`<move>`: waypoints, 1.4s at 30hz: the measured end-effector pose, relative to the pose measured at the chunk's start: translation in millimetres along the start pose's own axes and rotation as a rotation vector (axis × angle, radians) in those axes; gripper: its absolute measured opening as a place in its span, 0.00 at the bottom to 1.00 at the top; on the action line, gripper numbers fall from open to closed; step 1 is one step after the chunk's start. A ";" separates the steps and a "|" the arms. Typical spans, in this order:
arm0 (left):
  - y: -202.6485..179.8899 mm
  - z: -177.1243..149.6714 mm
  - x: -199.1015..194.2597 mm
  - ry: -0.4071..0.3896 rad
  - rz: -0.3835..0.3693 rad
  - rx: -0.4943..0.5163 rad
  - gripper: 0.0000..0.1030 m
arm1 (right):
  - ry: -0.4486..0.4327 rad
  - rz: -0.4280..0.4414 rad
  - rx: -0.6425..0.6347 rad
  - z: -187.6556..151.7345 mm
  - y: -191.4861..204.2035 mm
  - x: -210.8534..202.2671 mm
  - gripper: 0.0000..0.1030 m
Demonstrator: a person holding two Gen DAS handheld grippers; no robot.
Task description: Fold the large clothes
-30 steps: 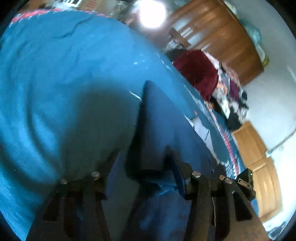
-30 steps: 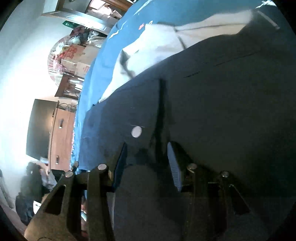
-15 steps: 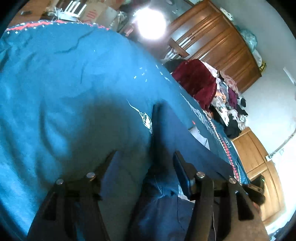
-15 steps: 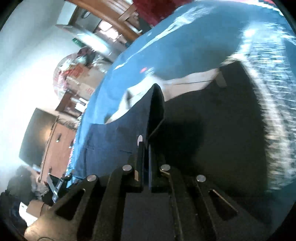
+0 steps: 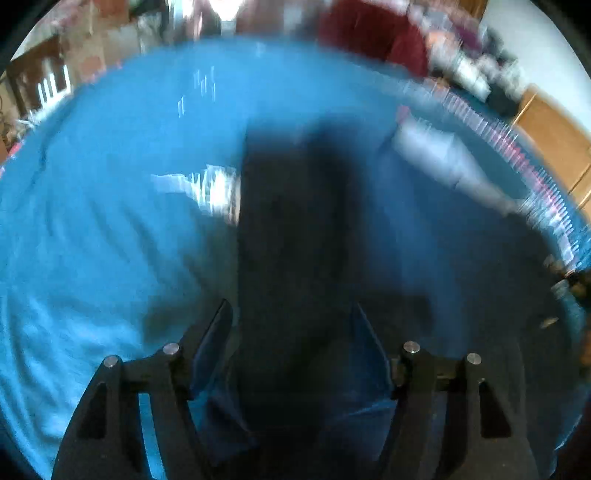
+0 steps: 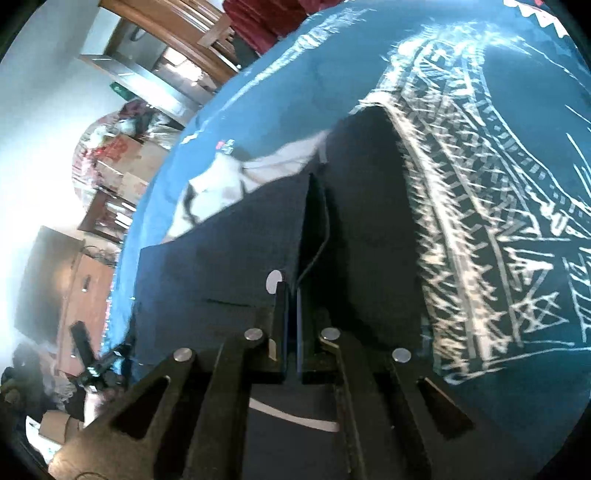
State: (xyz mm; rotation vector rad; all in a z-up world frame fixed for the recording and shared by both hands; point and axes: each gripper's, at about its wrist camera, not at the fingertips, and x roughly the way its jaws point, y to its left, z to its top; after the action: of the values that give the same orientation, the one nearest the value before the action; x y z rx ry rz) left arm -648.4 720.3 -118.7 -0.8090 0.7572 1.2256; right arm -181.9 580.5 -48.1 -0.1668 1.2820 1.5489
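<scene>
A dark navy garment (image 5: 295, 221) lies on a blue bedspread (image 5: 110, 221). In the blurred left wrist view my left gripper (image 5: 291, 328) is open, and a ridge of the navy cloth runs between its spread fingers. In the right wrist view my right gripper (image 6: 291, 291) is shut on a raised fold of the same garment (image 6: 221, 258), beside a white button (image 6: 275, 280). A pale inner layer of cloth (image 6: 258, 173) shows at the garment's far edge. I cannot tell which part of the garment either gripper is at.
The bedspread carries a white line pattern (image 6: 480, 221) on the right. Beyond the bed are a wooden wardrobe (image 6: 177, 22), a dark red clothes pile (image 5: 376, 40), cardboard boxes (image 6: 122, 155) and a dark screen (image 6: 40, 280) on a wooden cabinet.
My right gripper closed on the garment's fold and lifted it off the bed. The left view swung round and is now motion-blurred; the left gripper stayed open over the cloth.
</scene>
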 end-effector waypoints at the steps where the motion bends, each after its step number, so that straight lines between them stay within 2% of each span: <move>1: -1.5 1.5 -9.3 -0.021 -0.008 0.001 0.61 | 0.000 -0.005 -0.010 -1.2 -0.8 -1.8 0.02; 3: -3.5 4.2 -31.6 -0.111 -0.062 -0.008 0.60 | -0.002 -0.019 -0.034 -2.3 0.9 -6.1 0.02; 5: -7.5 10.9 -43.4 -0.171 -0.064 0.001 0.68 | -0.004 -0.029 -0.069 -2.3 6.1 -7.7 0.02; 6: -9.5 14.7 -40.4 -0.172 -0.058 0.011 0.71 | -0.006 -0.035 -0.079 -1.7 7.6 -7.2 0.04; 7: -10.4 18.8 -27.6 -0.131 -0.047 0.016 0.76 | -0.004 -0.042 -0.082 -0.7 7.9 -5.0 0.06; 9: -8.9 20.9 9.0 0.013 0.012 0.020 0.78 | 0.006 -0.066 -0.070 0.8 5.8 -1.1 0.11; 10: -6.2 18.7 20.8 0.051 0.016 0.014 0.79 | 0.014 -0.108 -0.063 1.4 4.3 -0.9 0.13; 12: -5.1 19.5 4.5 0.004 0.003 0.010 0.76 | -0.007 -0.171 -0.067 1.3 6.8 -10.3 0.14; 14: -1.1 13.8 -24.0 -0.066 -0.048 0.017 0.75 | -0.080 -0.182 -0.099 -1.2 16.8 -30.5 0.16; 16: 6.8 3.7 -40.0 -0.082 -0.052 0.025 0.76 | -0.125 -0.166 -0.140 -5.9 28.7 -35.7 0.20; 18: 22.7 -12.9 -41.9 -0.040 -0.019 0.017 0.76 | -0.048 -0.093 -0.162 -8.9 31.4 -11.3 0.26; 19: 32.5 -22.3 -41.3 -0.008 -0.004 -0.002 0.76 | 0.038 -0.047 -0.143 -12.8 24.3 14.1 0.27; 20: 42.3 -35.8 -44.5 0.013 -0.019 -0.034 0.73 | 0.095 -0.053 -0.122 -17.3 16.6 30.4 0.25; 21: 51.5 -45.8 -53.0 0.007 -0.044 -0.053 0.73 | 0.101 -0.071 -0.105 -21.2 10.1 35.6 0.16; 22: 55.1 -53.8 -63.8 0.008 -0.058 -0.064 0.73 | 0.089 -0.077 -0.083 -21.1 8.4 28.0 0.16; 23: 59.0 -64.2 -74.2 0.015 -0.057 -0.062 0.74 | 0.098 -0.077 -0.058 -21.3 8.3 19.3 0.18; 24: 61.4 -72.3 -85.7 0.018 -0.058 -0.058 0.74 | 0.097 -0.063 -0.038 -23.2 9.0 6.6 0.25; 25: 64.8 -80.1 -94.3 0.027 -0.067 -0.063 0.74 | 0.075 -0.046 -0.043 -29.1 11.5 -12.3 0.28; 27: 77.3 -100.2 -111.3 0.044 -0.101 -0.093 0.74 | 0.053 -0.053 -0.062 -43.9 12.7 -42.3 0.44; 29: 88.7 -117.4 -126.2 0.044 -0.129 -0.139 0.74 | 0.055 -0.054 -0.065 -69.4 4.4 -76.9 0.49; 32: 96.9 -141.2 -145.7 0.051 -0.219 -0.214 0.74 | 0.085 -0.044 -0.013 -107.5 -15.1 -113.9 0.61; 37: 103.6 -188.6 -162.3 0.080 -0.303 -0.230 0.75 | 0.181 -0.053 0.098 -172.0 -62.2 -151.0 0.61; 39: 108.4 -205.5 -168.5 0.072 -0.348 -0.250 0.75 | 0.204 -0.017 0.124 -192.6 -71.8 -159.2 0.59; 42: 117.5 -212.1 -175.9 0.064 -0.405 -0.310 0.75 | 0.227 0.029 0.146 -208.1 -72.0 -158.7 0.56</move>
State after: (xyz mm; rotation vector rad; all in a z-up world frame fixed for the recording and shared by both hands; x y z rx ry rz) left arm -808.6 468.5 -92.4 -1.1970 0.4270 0.9627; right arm -160.0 311.1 -73.4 -0.2367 1.5769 1.4856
